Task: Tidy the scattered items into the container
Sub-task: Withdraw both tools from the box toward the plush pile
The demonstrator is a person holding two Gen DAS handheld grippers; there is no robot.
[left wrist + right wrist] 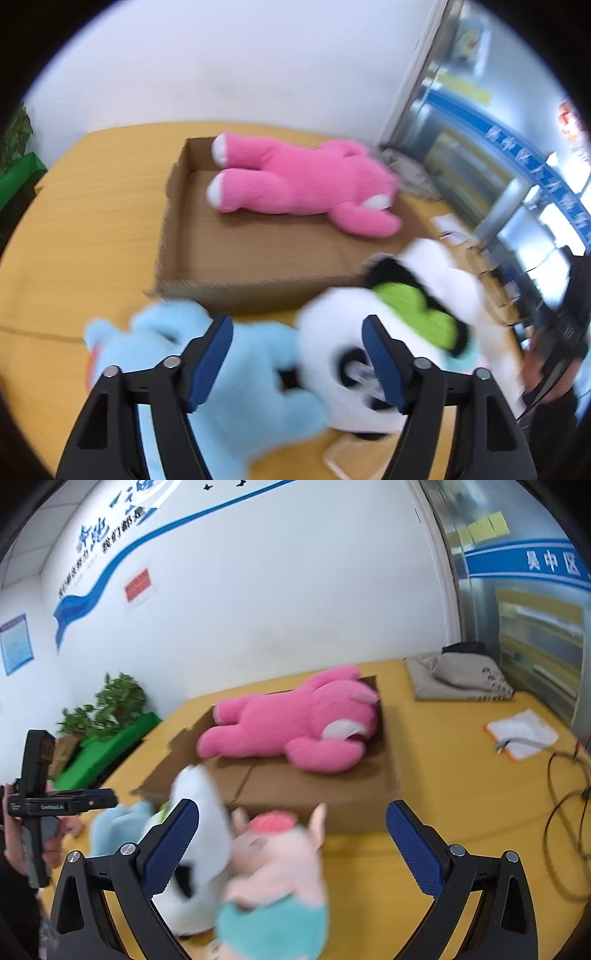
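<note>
A: Where do the toys lie against the left gripper [297, 360]?

B: Its jaws stand wide apart, gripping nothing. The light-blue plush [236, 384] sits right under and between the fingers, on the yellow table [74, 229]. The panda plush [369, 332], white with black patches and a bright green piece, is beside the right-hand blue pad [382, 363] — touching or just in front, the blur won't let me say which.

A: And the right gripper [291, 843]?

B: Spread open too, holding nothing. The pale pink plush [280, 864] with teal at its lower end lies between its fingers, nearer the left-hand one. A white plush shape [207, 827] — the panda, it seems — rises beside that left-hand pad.

A: The container?

B: The cardboard box [229, 280] is low-sided and sits on the table just beyond all three loose toys. The big pink plush [303, 184] lies stretched out along the box's far side, its head toward the right.

A: Anything else on the table?

B: From the right wrist view: a grey folded bag [458, 675] at the far corner, white papers [524, 733], and a black cable [561, 812] at the right edge.
</note>
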